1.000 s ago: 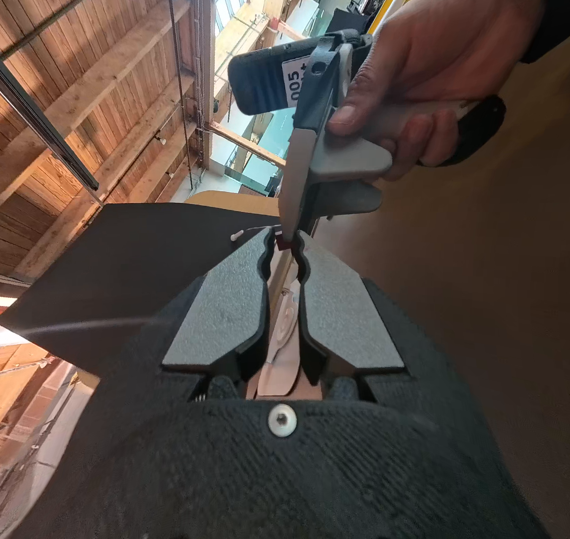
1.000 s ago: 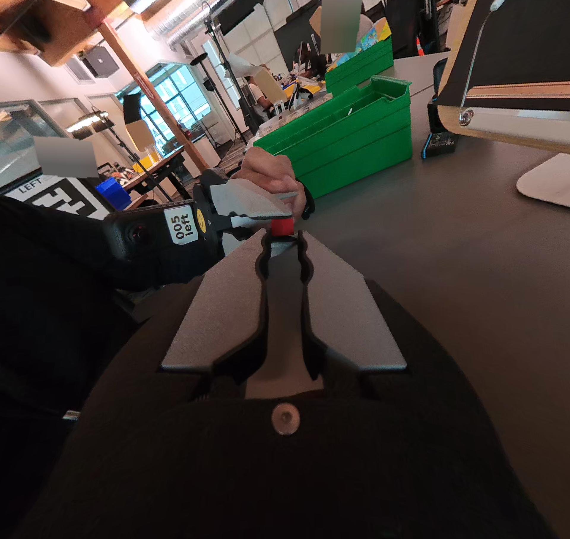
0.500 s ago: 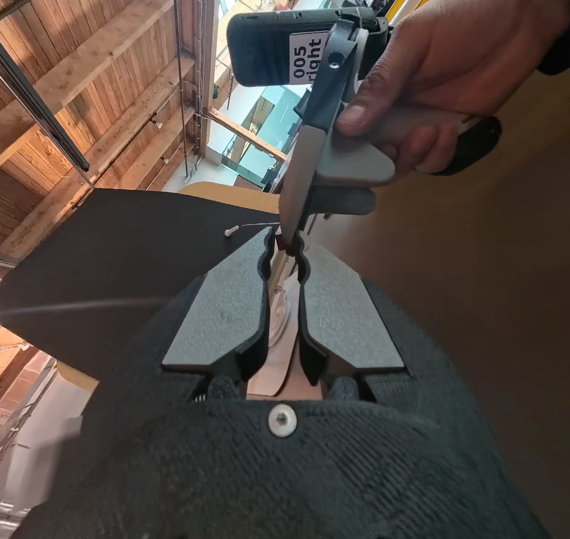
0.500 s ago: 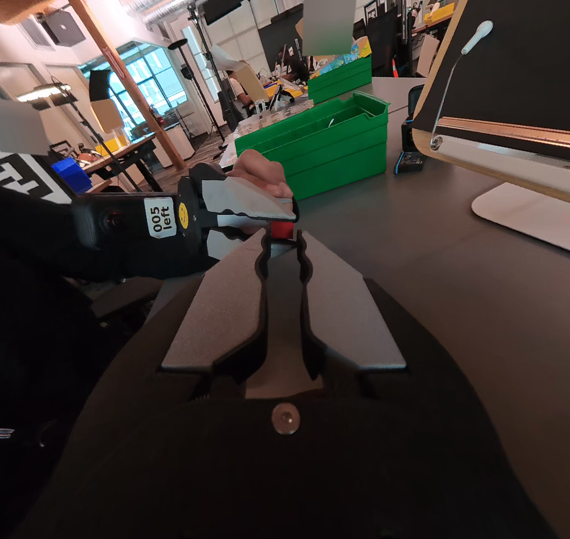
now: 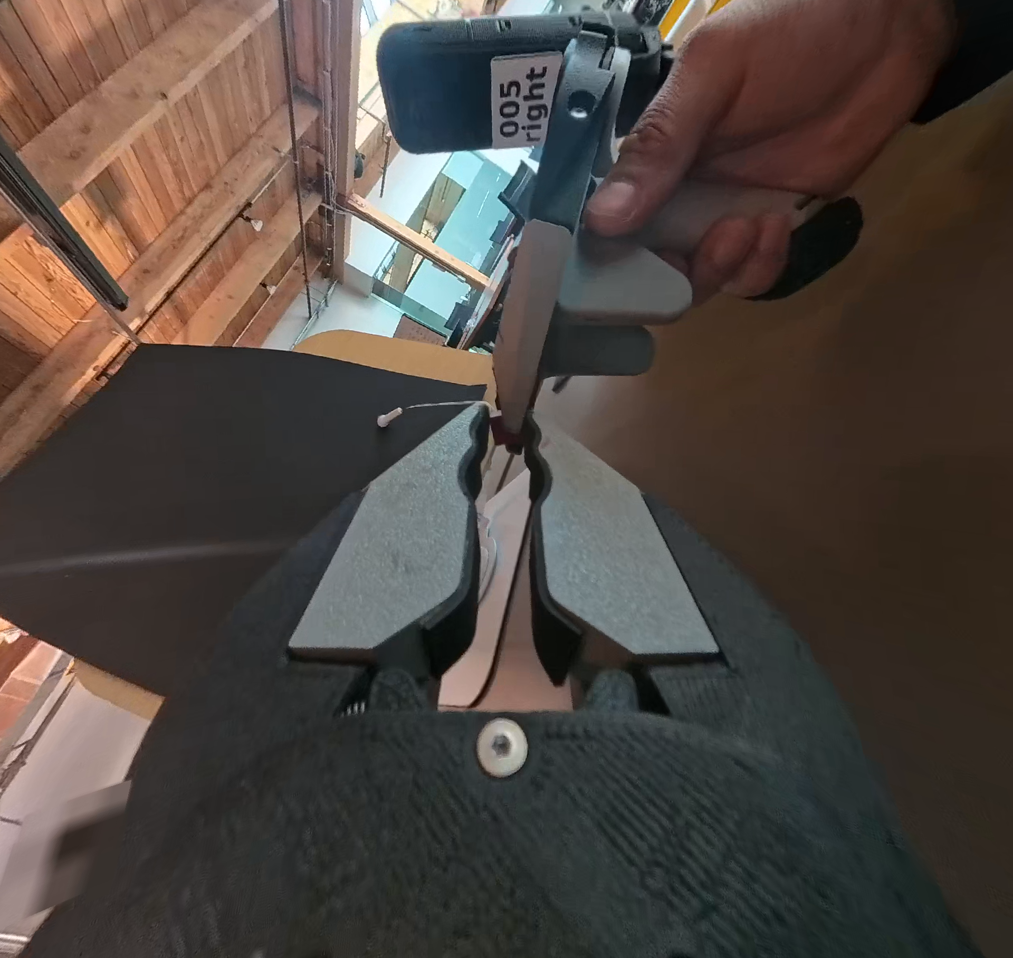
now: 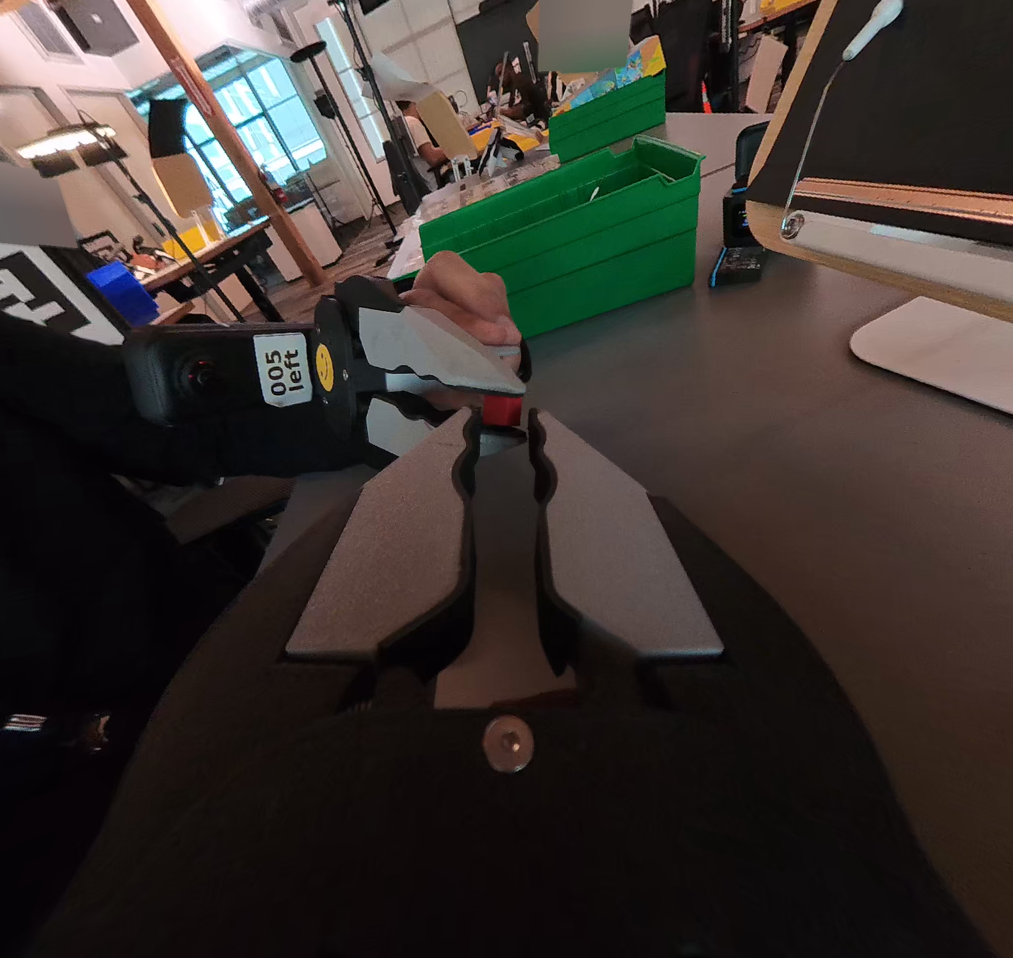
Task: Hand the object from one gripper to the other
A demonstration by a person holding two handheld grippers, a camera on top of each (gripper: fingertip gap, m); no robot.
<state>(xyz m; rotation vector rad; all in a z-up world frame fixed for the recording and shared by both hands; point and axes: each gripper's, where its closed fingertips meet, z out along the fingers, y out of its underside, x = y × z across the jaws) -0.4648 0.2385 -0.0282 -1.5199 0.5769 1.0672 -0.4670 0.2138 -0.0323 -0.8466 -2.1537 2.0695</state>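
A small red cube (image 6: 501, 408) is pinched between the tips of my left gripper (image 5: 507, 426), which is shut on it above the grey table (image 6: 767, 466). In the right wrist view the left gripper (image 6: 510, 411) comes in from the left, held by a hand, with the cube between its upper and lower fingers. My right gripper (image 6: 502, 421) has its two tips on either side of the cube with a narrow gap on each side, jaws slightly open. In the left wrist view the cube (image 5: 501, 434) is mostly hidden and the right gripper (image 5: 512, 414) reaches down onto it from above.
Stacked green bins (image 6: 575, 241) stand at the back of the table. A monitor with a wooden edge (image 6: 904, 109) and its white foot (image 6: 932, 345) are at the right, with a small black device (image 6: 740, 241) beside them. A busy workshop lies behind. Left and right tips are no more than a few centimetres apart.
Both grippers have turned together a little, so the background has shifted in each view. The cube stays in the left gripper. The right tips stay around it with the same gap.
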